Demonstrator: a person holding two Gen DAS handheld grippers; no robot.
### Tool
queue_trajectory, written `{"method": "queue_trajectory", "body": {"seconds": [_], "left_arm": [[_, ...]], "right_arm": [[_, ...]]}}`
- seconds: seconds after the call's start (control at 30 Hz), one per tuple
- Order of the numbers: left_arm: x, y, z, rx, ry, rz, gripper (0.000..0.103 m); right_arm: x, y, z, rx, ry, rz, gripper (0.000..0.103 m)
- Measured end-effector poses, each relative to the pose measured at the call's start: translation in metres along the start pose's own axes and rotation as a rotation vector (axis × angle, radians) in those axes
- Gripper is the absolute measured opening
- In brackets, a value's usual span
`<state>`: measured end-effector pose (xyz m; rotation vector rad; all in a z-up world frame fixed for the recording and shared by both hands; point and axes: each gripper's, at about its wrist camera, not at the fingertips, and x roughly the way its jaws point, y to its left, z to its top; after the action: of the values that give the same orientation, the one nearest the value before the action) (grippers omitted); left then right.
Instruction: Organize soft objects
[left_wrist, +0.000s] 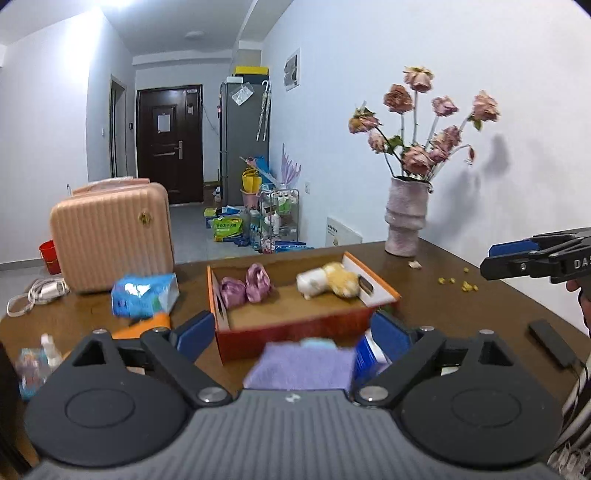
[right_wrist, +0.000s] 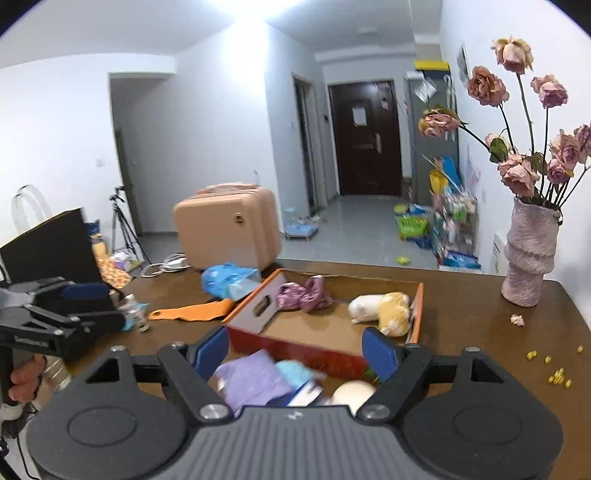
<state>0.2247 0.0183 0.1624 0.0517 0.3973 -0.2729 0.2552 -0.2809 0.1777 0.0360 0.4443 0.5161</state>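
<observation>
Orange box (left_wrist: 295, 332): 2 purple bundles (left_wrist: 245, 288), 1 plush (left_wrist: 330, 282) | left tool (left_wrist: 293, 330), right tool (right_wrist: 295, 350): wide, empty

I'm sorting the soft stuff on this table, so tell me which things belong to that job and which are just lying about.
Part of the job:
orange box
pink pouches
plush toys
purple cloth

Lying about:
vase of roses
pink suitcase
blue packet
yellow crumbs
</observation>
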Motion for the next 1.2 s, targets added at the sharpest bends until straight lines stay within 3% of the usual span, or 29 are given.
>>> {"method": "queue_trajectory", "body": {"seconds": [0.17,0.3,0.4,0.47,0.53,0.67,0.93,1.07,1.2], "left_arm": [[-0.036,-0.012,-0.067,-0.023,-0.040,0.046,0.099],[-0.056,-0.014,-0.107,-0.032,-0.026,0.100,0.101],[-0.056,-0.006,-0.116,-0.057,0.020,0.101,0.101],[-0.050,0.000,-0.115,-0.068,0.027,0.117,0.101],[-0.046,0.007,-0.113,-0.085,0.022,0.106,0.101],[-0.036,0.018,-0.104,-0.139,-0.018,0.046,0.101],[0.056,0.051,-0.080,-0.139,0.049,0.050,0.101],[0.117,0.069,-0.072,-0.131,0.093,0.005,0.100],[0.173,0.085,-0.073,-0.176,0.170,-0.066,0.092]], "right_arm": [[-0.032,0.029,-0.071,-0.015,-0.055,0.004,0.083],[-0.050,0.044,-0.121,-0.005,-0.072,-0.097,0.083],[-0.053,0.042,-0.141,0.092,-0.068,-0.056,0.083],[-0.048,0.047,-0.143,0.073,-0.052,-0.060,0.083],[-0.041,0.051,-0.141,0.049,-0.051,-0.085,0.083],[-0.021,0.057,-0.137,0.091,-0.061,-0.051,0.082],[0.070,0.063,-0.121,0.146,-0.007,0.000,0.076],[0.127,0.056,-0.110,0.186,0.018,-0.014,0.073],[0.173,0.049,-0.105,0.218,0.049,-0.058,0.072]]}}
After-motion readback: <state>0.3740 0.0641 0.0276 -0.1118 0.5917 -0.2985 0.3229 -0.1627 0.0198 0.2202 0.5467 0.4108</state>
